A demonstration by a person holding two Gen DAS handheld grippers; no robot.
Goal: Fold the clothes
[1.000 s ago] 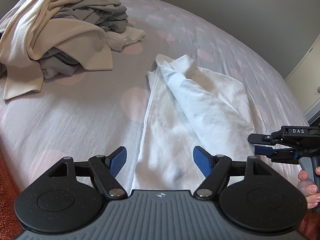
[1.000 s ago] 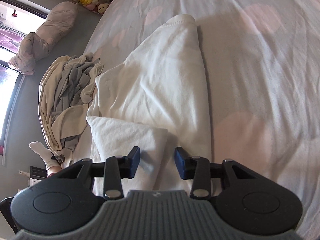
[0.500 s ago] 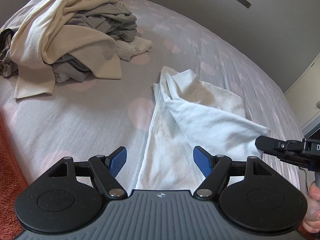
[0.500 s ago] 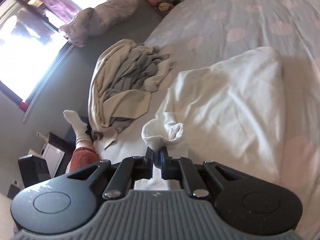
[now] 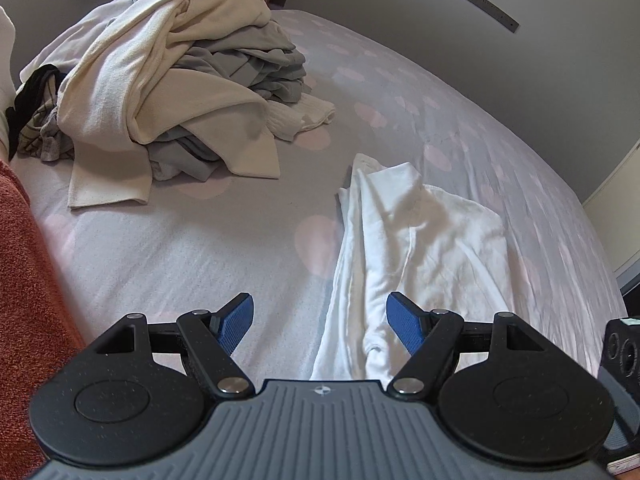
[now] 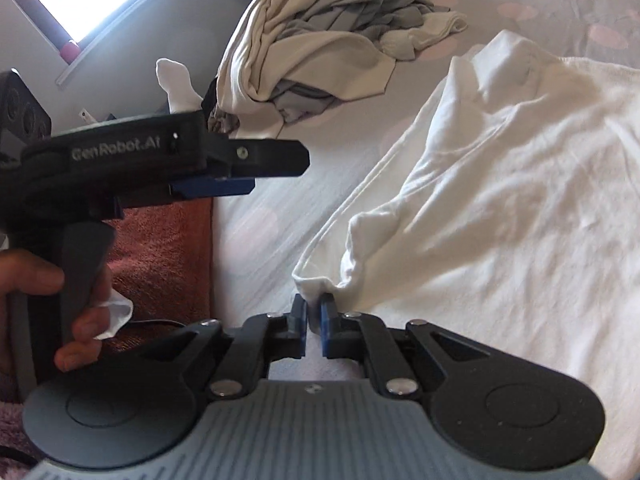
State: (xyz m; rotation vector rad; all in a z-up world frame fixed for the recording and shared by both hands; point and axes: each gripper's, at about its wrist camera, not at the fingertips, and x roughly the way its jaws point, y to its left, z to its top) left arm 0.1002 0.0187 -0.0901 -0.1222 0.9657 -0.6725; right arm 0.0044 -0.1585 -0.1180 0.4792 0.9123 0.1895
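Note:
A white garment [image 5: 420, 240] lies partly folded on the bed; it also shows in the right wrist view [image 6: 500, 184]. My right gripper [image 6: 314, 314] is shut on the garment's near corner at the bed's front edge and holds it slightly lifted. My left gripper [image 5: 322, 320] is open and empty, hovering above the garment's near left edge. It also shows in the right wrist view [image 6: 240, 176], held in a hand to the left of the right gripper.
A heap of cream and grey clothes [image 5: 168, 92] lies at the back left of the bed, also seen in the right wrist view [image 6: 320, 40]. The sheet [image 5: 180, 248] is grey with pink dots. A red-brown towel [image 5: 24, 300] lies along the bed's left edge.
My right gripper shut on the garment's corner and pulled it back toward the near bed edge. My left gripper stayed open and drew back, away from the bed.

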